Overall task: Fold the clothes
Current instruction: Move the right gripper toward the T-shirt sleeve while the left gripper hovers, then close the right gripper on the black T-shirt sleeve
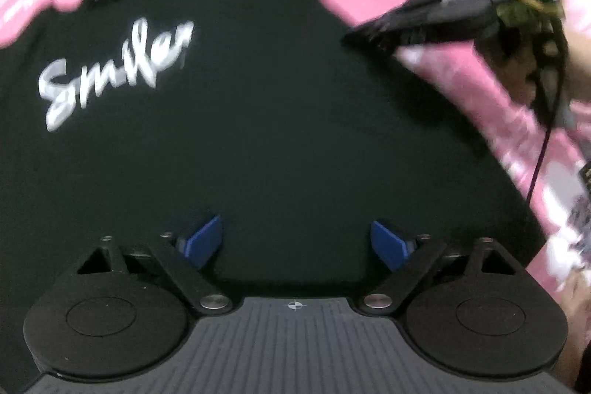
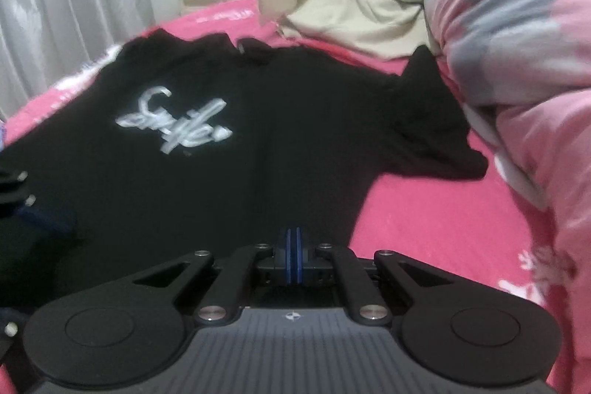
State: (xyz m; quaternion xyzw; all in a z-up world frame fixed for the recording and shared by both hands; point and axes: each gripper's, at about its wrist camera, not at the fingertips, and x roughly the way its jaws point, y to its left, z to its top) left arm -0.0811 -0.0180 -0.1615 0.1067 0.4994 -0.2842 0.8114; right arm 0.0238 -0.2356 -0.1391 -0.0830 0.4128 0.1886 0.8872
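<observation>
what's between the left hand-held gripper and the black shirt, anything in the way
Nothing visible. The left hand-held gripper stands open directly over the black shirt, with only bare fabric between its fingers. The right hand-held gripper is off at the shirt's far edge, clear of that path.

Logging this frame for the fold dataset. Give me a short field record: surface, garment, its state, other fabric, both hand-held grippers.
surface: bed with pink sheet
garment: black T-shirt with white script print
garment state: spread flat, print up, unfolded
other fabric: cream blanket behind the collar; pink patterned duvet to the right
left hand-held gripper: open above shirt
right hand-held gripper: shut, whether it pinches fabric cannot be told
</observation>
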